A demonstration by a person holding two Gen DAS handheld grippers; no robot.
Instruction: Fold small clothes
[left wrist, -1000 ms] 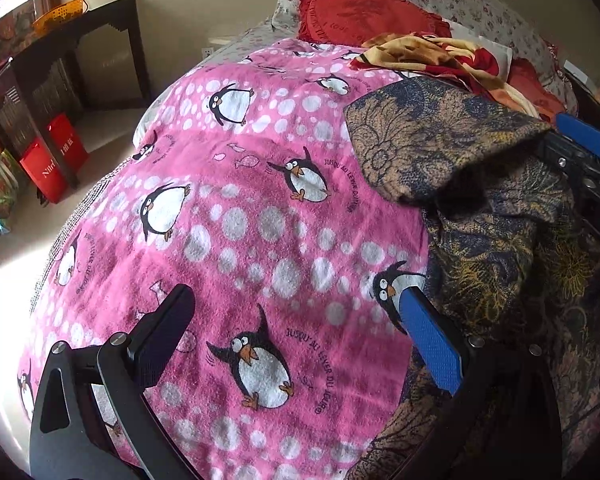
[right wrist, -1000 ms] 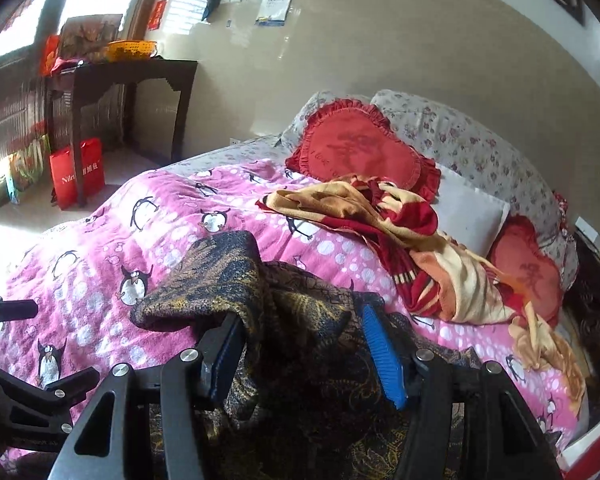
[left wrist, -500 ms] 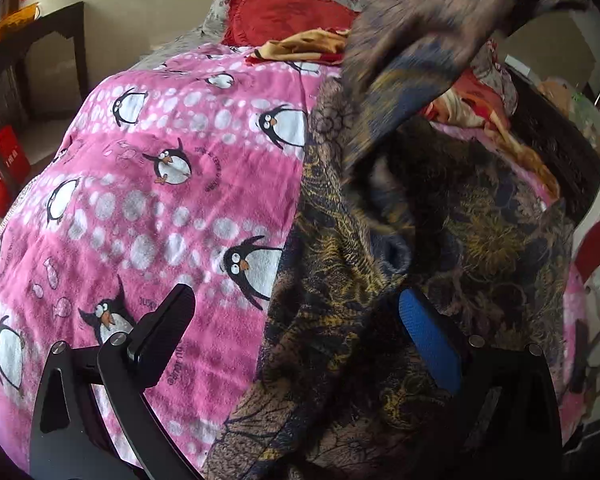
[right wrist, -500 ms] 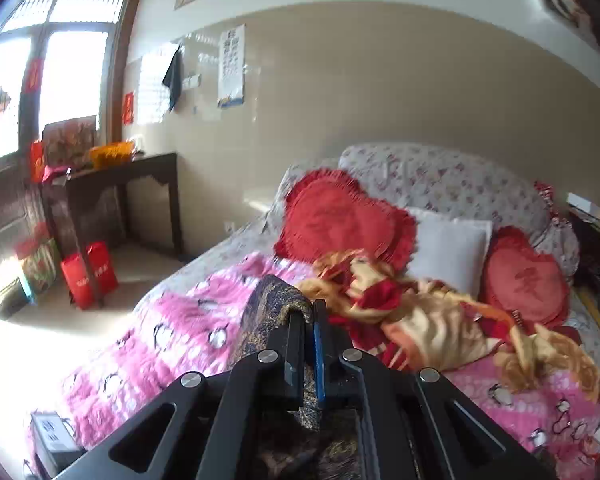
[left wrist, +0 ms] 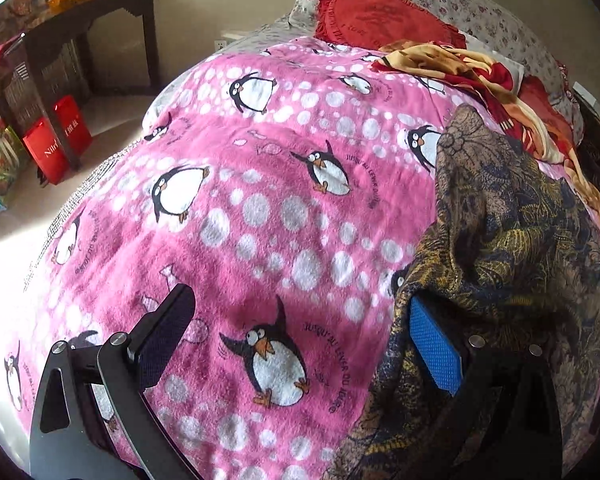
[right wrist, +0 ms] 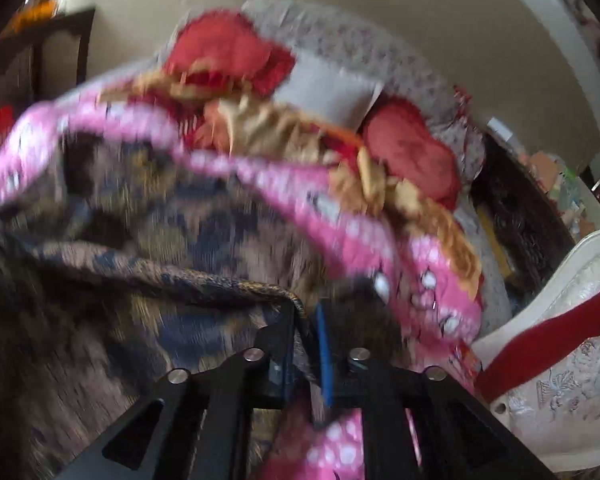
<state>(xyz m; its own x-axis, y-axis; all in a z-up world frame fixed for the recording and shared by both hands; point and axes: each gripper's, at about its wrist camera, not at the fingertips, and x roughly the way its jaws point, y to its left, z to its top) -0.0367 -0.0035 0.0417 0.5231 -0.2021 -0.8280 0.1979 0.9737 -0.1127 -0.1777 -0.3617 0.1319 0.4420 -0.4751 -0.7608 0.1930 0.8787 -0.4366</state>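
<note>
A dark navy and gold patterned garment (left wrist: 508,240) lies crumpled on the right side of a pink penguin blanket (left wrist: 260,200). My left gripper (left wrist: 300,332) is open and empty just above the blanket, its blue right finger (left wrist: 434,344) tucked against the garment's edge. In the blurred right wrist view my right gripper (right wrist: 306,324) is shut on an edge of the same garment (right wrist: 160,220), which spreads out to the left of it.
A red and yellow cloth (left wrist: 460,68) and red heart pillows (left wrist: 376,16) lie at the head of the bed. A dark side table (left wrist: 80,40) and red bags (left wrist: 56,140) stand on the floor to the left. A white chair (right wrist: 560,320) stands right of the bed.
The right gripper closed on the garment, lifted it high, then swung down and to the right. The garment dropped back onto the bed. The left gripper stayed open.
</note>
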